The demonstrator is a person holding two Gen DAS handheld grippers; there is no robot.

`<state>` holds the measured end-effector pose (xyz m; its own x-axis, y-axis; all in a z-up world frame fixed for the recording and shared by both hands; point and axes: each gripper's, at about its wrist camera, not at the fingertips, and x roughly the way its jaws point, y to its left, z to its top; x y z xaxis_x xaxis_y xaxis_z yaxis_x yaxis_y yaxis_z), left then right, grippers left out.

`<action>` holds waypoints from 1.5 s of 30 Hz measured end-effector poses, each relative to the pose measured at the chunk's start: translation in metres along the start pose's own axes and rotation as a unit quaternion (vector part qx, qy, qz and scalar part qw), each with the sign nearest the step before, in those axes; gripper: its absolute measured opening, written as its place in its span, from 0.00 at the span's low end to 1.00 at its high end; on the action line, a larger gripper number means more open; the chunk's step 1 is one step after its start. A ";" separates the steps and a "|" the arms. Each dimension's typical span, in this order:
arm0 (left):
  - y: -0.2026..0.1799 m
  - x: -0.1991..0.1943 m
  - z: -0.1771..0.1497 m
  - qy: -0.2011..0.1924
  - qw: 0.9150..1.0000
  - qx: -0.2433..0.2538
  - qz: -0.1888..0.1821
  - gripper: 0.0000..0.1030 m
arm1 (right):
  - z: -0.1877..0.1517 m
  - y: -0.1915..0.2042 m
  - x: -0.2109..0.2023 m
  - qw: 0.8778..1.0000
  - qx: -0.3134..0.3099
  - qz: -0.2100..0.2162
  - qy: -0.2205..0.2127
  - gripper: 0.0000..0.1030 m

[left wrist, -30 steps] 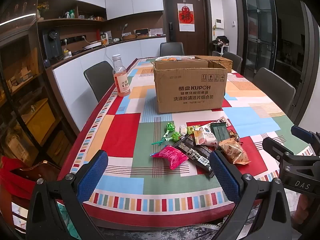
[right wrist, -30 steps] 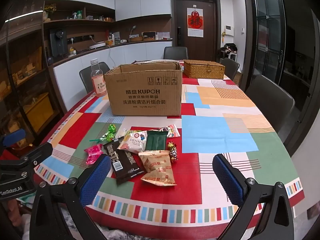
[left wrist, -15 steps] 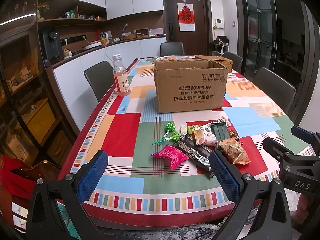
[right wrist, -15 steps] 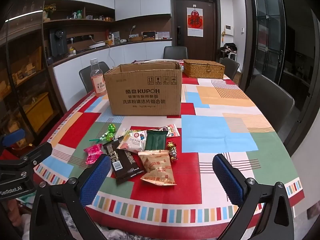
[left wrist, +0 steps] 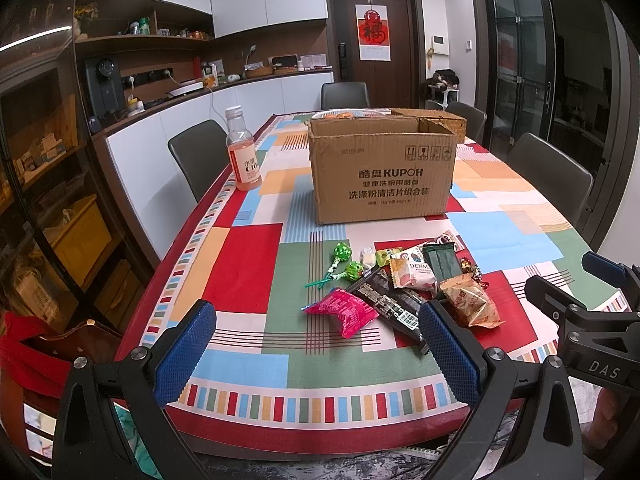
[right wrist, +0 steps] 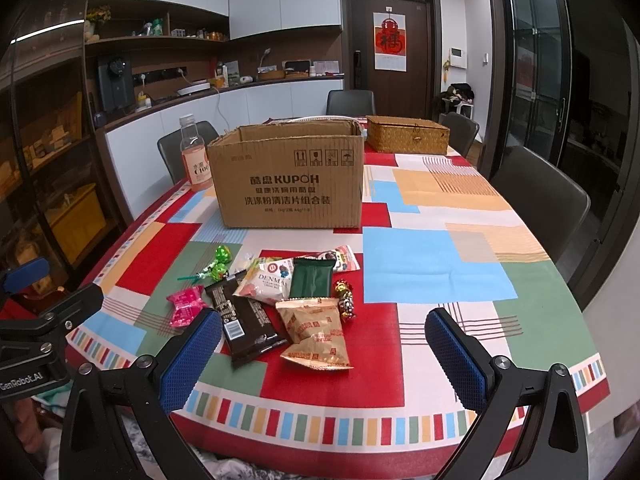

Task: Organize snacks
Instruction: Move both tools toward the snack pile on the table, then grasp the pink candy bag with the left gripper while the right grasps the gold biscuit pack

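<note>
Both tools wide open, holding nothing: left tool and right tool hover at the near edge of the counter, w/ patchwork cloth. Snacks sit in a loose pile near that edge: pink packet, dark choc bar, tan crinkly bag, DENMA pack, green sachet, green lollipops. Open cardboard box stands behind the pile, apart from it. Drink bottle left of box; wicker basket behind it.

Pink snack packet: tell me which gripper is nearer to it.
Left. The pink snack packet lies just ahead between the left gripper's fingers; the right gripper sits farther off to its right.
</note>
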<state>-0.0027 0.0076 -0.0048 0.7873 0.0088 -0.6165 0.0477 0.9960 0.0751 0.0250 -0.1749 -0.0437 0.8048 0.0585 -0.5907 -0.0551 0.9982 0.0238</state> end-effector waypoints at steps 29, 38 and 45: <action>0.001 0.082 0.010 0.094 0.995 -0.008 -0.028 0.87 | 0.004 0.003 0.087 0.991 0.007 0.032 0.130 0.96; -0.001 0.123 0.007 0.149 0.986 -0.017 -0.069 0.74 | 0.003 0.002 0.118 0.984 0.011 0.025 0.176 0.85; 0.001 0.148 0.005 0.182 0.979 -0.033 -0.091 0.71 | 0.000 0.004 0.136 0.978 0.010 0.022 0.206 0.77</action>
<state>0.1169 0.0098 -0.0924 0.4985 -0.1503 -0.8538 0.1178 0.9875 -0.1050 0.1343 -0.1631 -0.1239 0.4956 0.0947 -0.8634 -0.0690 0.9952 0.0695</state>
